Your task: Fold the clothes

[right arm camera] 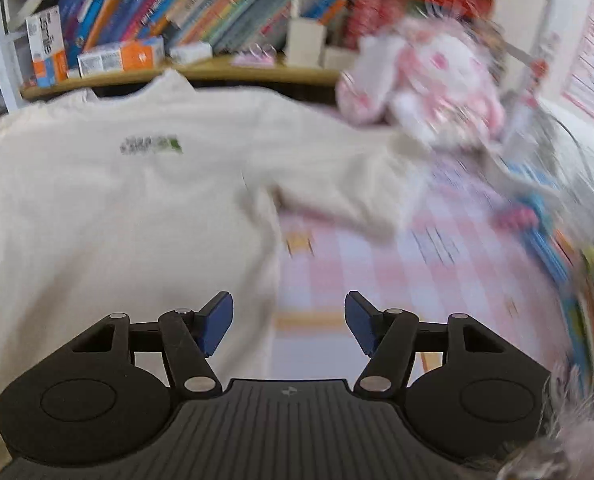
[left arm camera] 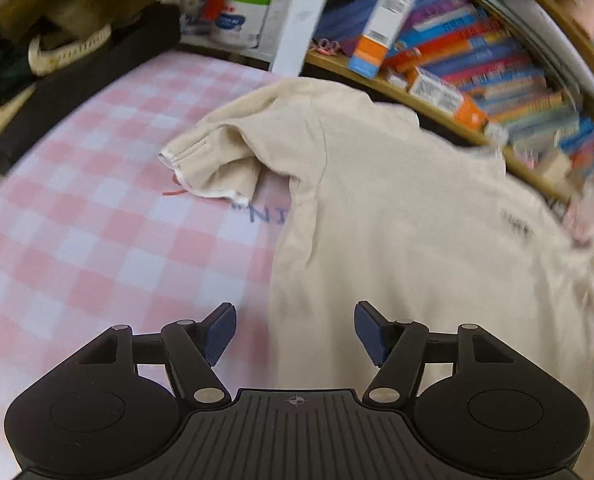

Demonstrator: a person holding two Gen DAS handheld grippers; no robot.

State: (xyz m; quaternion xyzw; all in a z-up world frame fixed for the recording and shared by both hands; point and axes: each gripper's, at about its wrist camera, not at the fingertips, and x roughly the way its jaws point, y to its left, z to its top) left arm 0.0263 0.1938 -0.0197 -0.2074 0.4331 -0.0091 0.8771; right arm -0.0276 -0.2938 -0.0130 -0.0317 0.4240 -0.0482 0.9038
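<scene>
Left wrist view: the left gripper (left arm camera: 295,330) hangs low over the pink-and-white checked cloth surface (left arm camera: 77,240), its blue-padded fingers (left arm camera: 219,332) spread wide with nothing between them. Its left finger is over bare cloth and its right finger over the side edge of the cream short-sleeved T-shirt (left arm camera: 397,220). The right wrist view shows the right gripper (right arm camera: 289,322) posed the same way, jaws parted and empty, straddling the shirt's other side edge, its left finger above the cream fabric (right arm camera: 117,220) and its right finger above the checked cloth surface (right arm camera: 377,272).

The T-shirt lies spread flat on the checked surface, its long axis running away from both cameras, neck end toward the wooden bookshelf (right arm camera: 225,70) and hem end toward the grippers. One sleeve (left arm camera: 213,164) is bunched and partly folded over; the other (right arm camera: 349,184) reaches sideways toward a blurred pink-and-white plush toy (right arm camera: 421,76).

A small dark and green print (right arm camera: 151,145) sits on the upper part of the shirt; too blurred to read. Blue letters on the checked cloth beside the bunched sleeve (left arm camera: 267,214) are partly hidden. A white-and-orange box (right arm camera: 47,46) on the shelf reads "Smile".
</scene>
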